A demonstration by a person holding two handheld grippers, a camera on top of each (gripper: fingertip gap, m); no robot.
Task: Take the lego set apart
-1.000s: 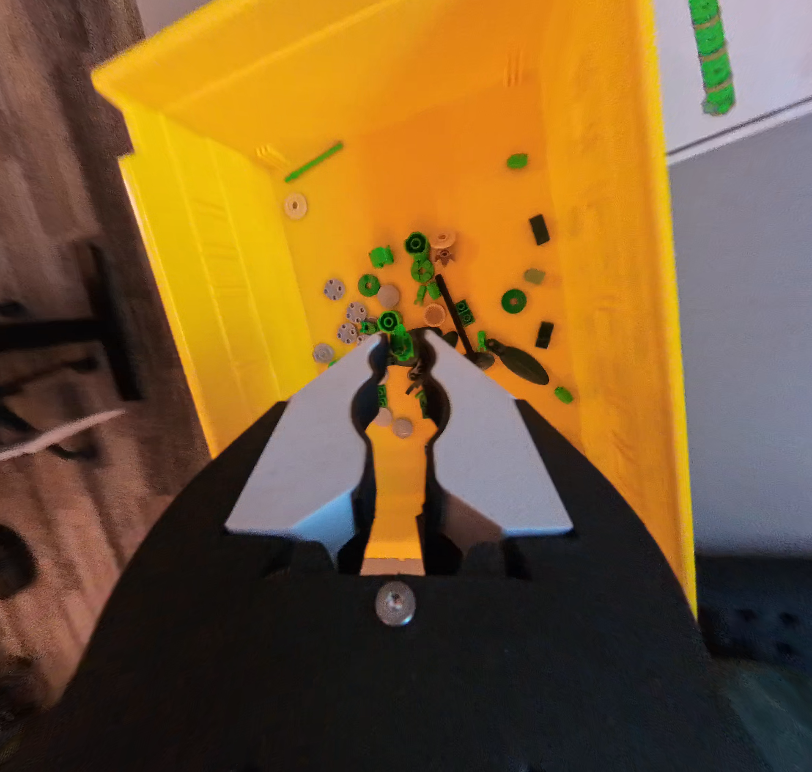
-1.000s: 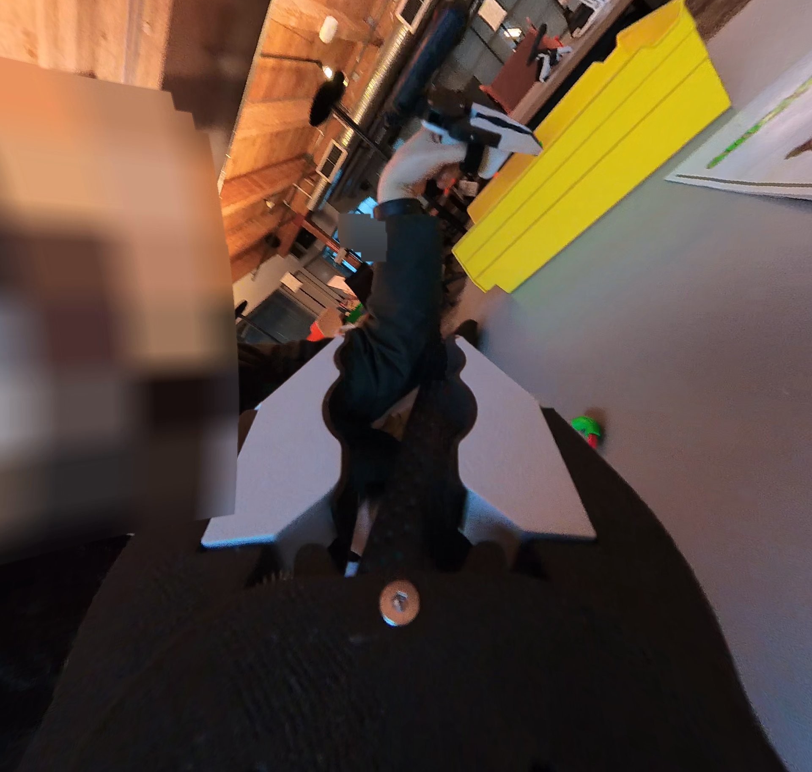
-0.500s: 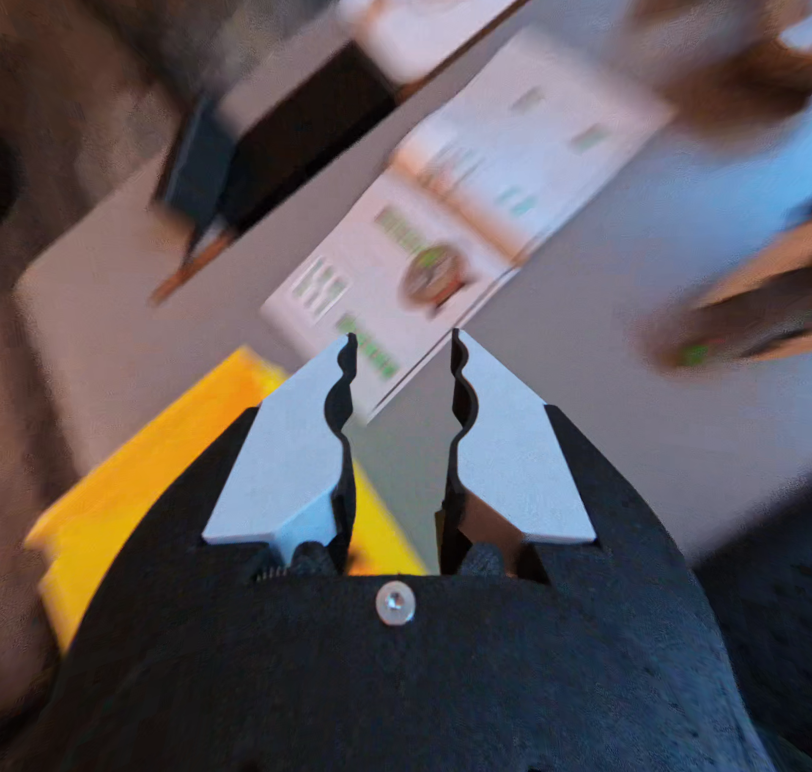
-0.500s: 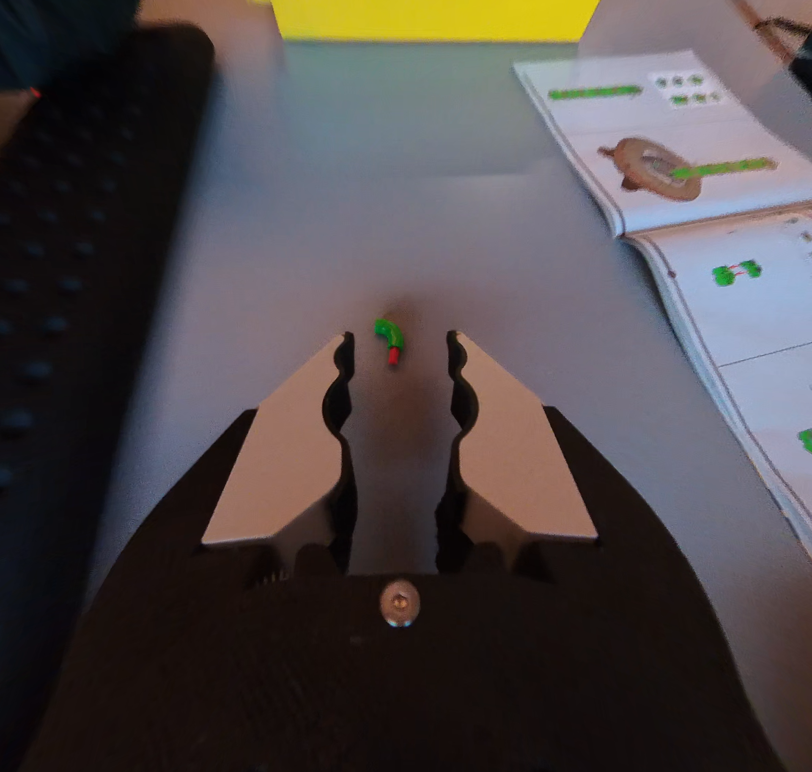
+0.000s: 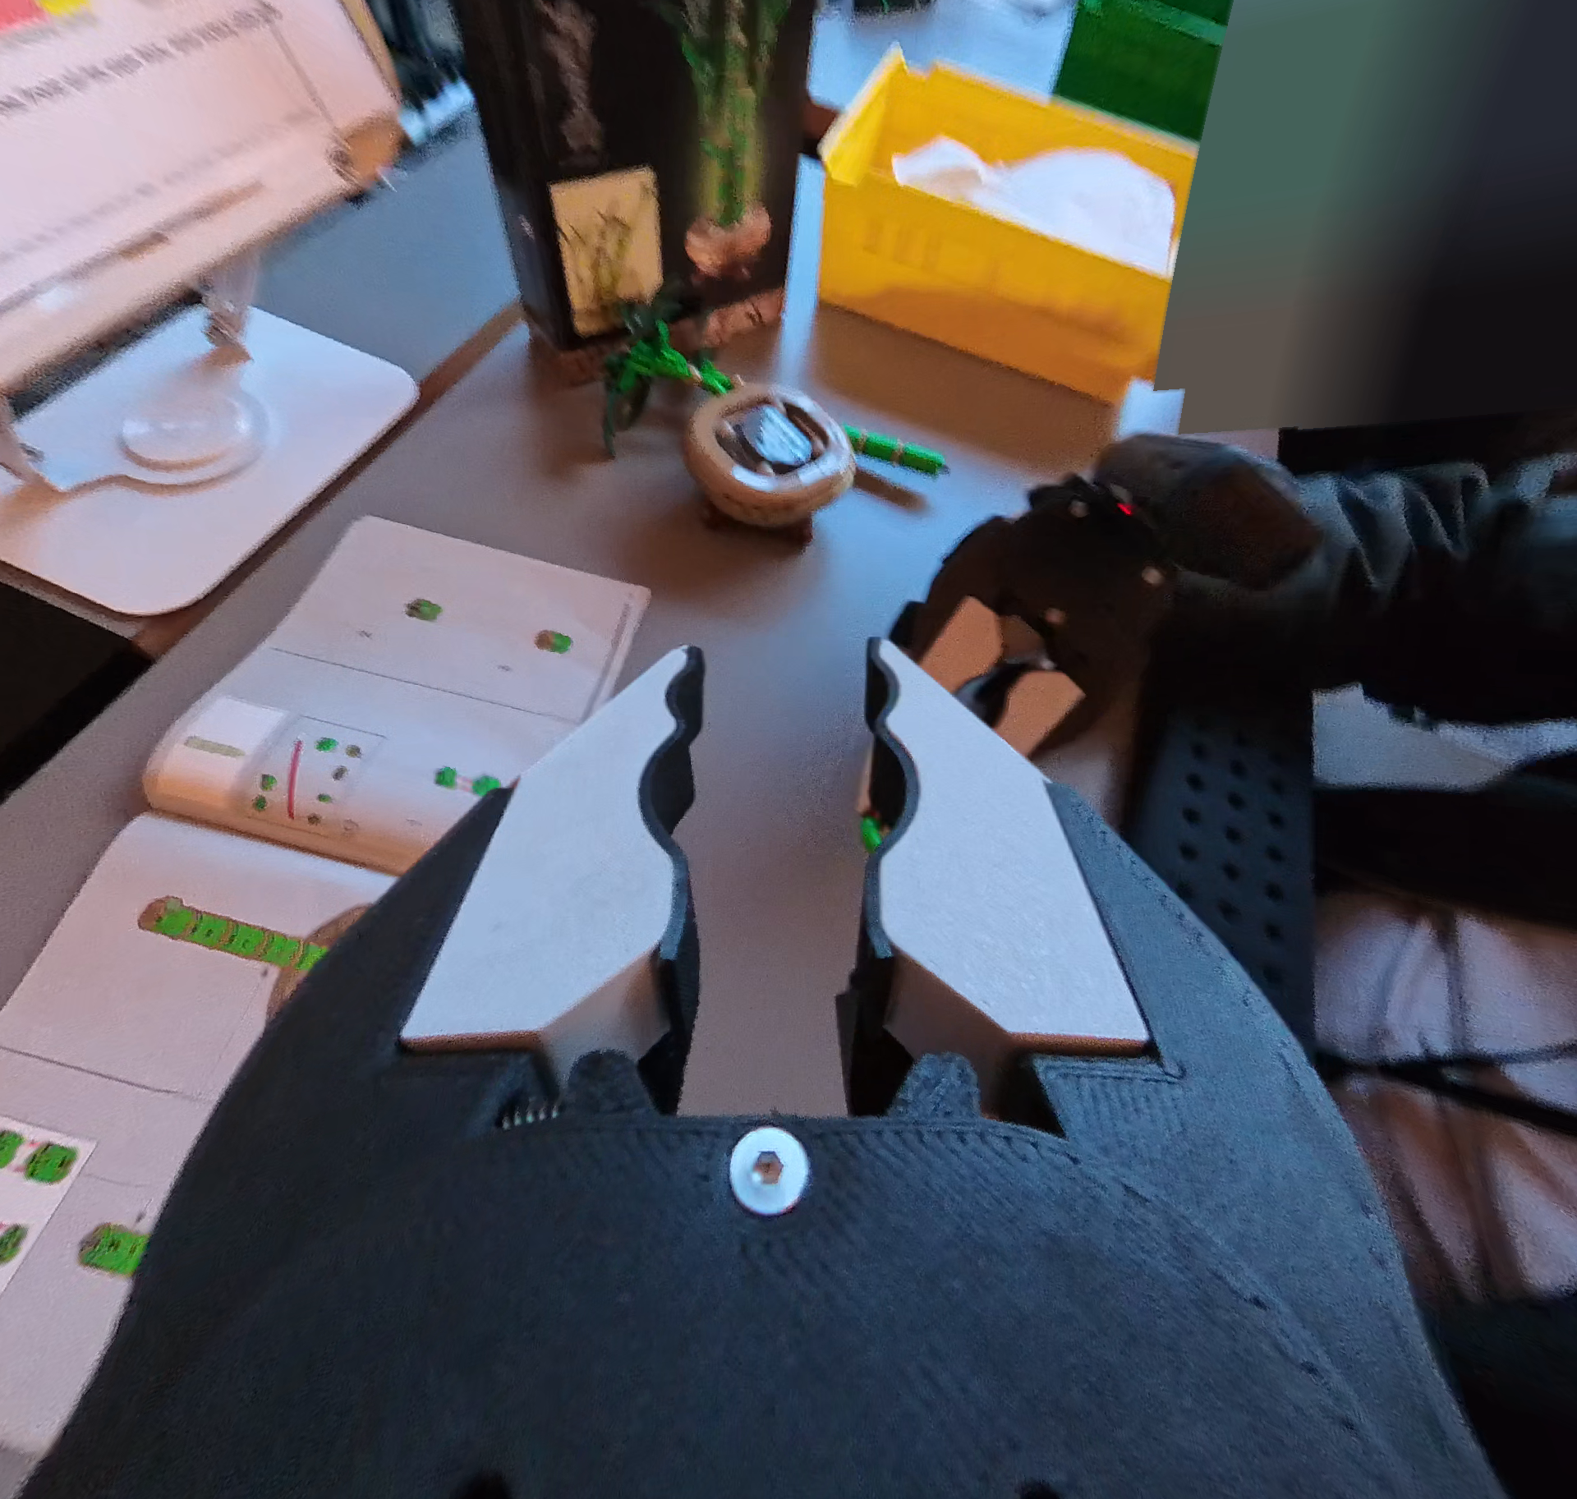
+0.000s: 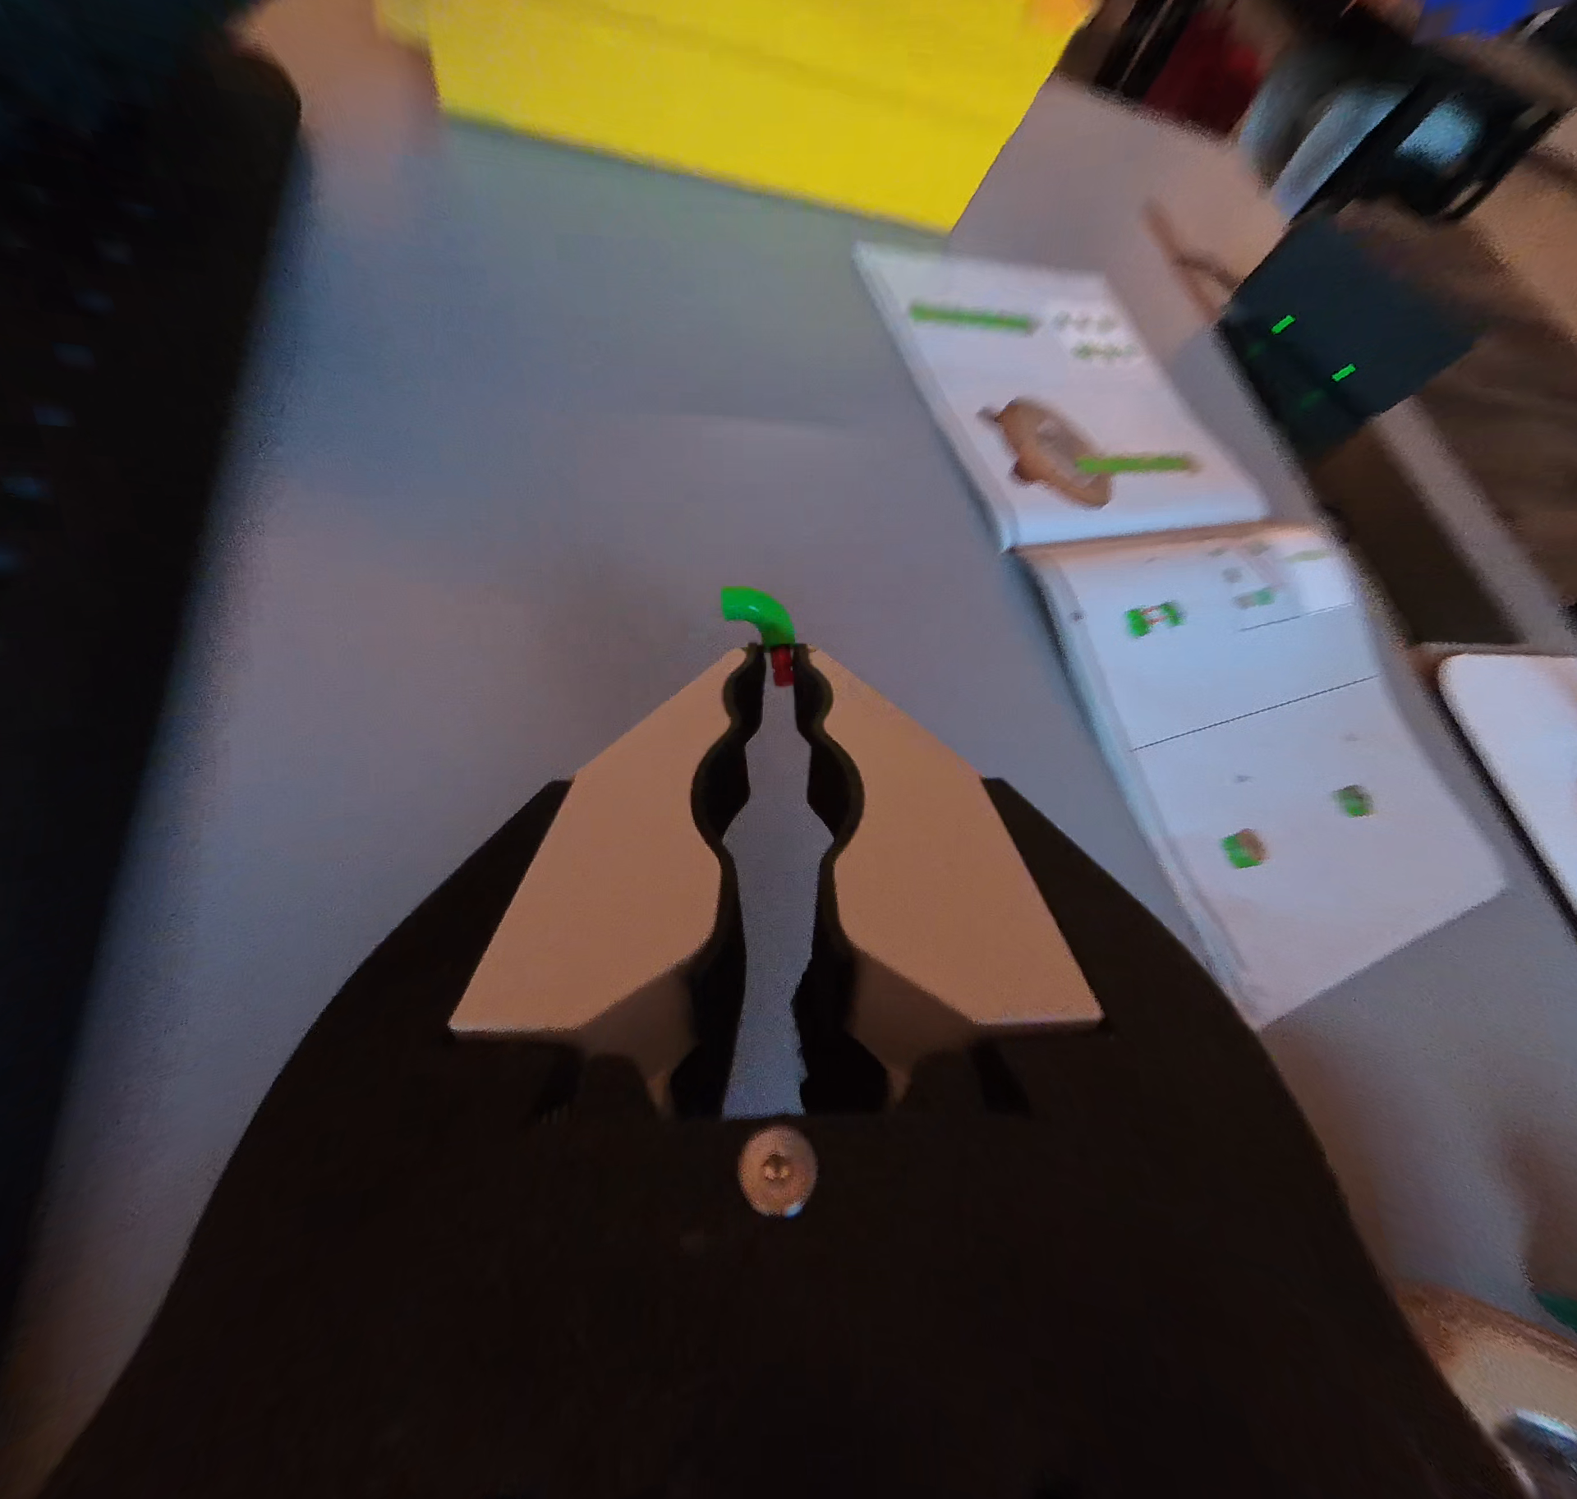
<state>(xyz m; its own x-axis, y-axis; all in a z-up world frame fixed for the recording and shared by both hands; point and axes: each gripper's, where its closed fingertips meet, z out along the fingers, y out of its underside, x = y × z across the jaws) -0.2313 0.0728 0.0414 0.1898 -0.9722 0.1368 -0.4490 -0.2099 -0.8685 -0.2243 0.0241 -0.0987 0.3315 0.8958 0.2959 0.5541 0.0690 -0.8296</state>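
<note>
In the right wrist view our right gripper (image 6: 775,658) has its fingers clenched on a small curved green piece (image 6: 756,610) with a red end, pinched at the very tips in the middle of the frame; the green bend sticks out past the tips above the grey surface (image 6: 529,451). A yellow bin (image 6: 725,67) fills the top of that frame, and an open instruction booklet (image 6: 1195,690) lies at the right.

In the left wrist view our left gripper (image 5: 783,666) has its fingers released, spread apart with bare surface between them. The rest of the lego set, a tan round pot (image 5: 768,460) with green stalks (image 5: 896,449) lying beside it, sits on the surface in the upper middle of the frame, in front of a dark box (image 5: 631,118). A second yellow bin (image 5: 981,263) holding white paper stands at the upper right. The right gripper (image 5: 998,681) shows at mid right, low over the surface, though we cannot tell its grip from here.
</note>
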